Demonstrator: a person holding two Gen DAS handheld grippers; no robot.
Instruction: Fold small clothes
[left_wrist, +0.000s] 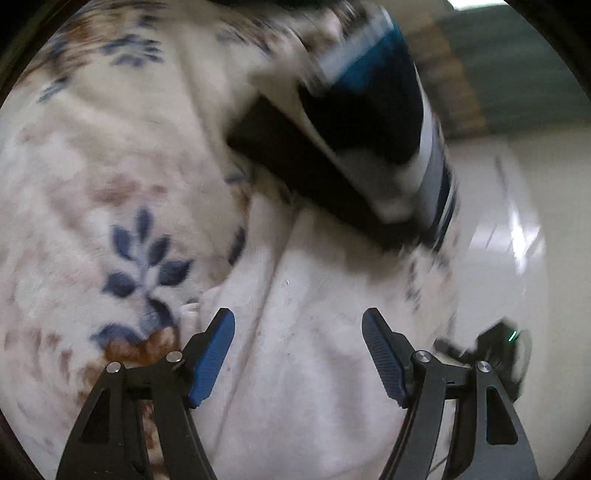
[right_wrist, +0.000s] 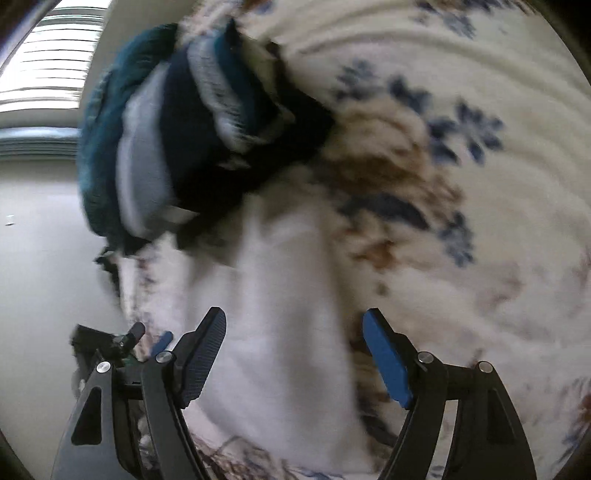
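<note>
A white garment (left_wrist: 314, 332) lies on a floral blanket (left_wrist: 92, 166), running away from my left gripper (left_wrist: 298, 332), which is open just above it with nothing between the pads. Beyond it is a pile of folded clothes (left_wrist: 369, 122) in black, teal and white. In the right wrist view the same white garment (right_wrist: 288, 314) lies under my right gripper (right_wrist: 294, 330), also open and empty. The pile (right_wrist: 177, 140) sits ahead to the left. Both views are blurred by motion.
The blanket (right_wrist: 480, 221) covers a surface whose edge runs along the pile; pale floor (right_wrist: 37, 258) lies beyond it. The other gripper shows at each view's lower edge (left_wrist: 495, 350), (right_wrist: 110, 343). A window (right_wrist: 48, 55) is at far left.
</note>
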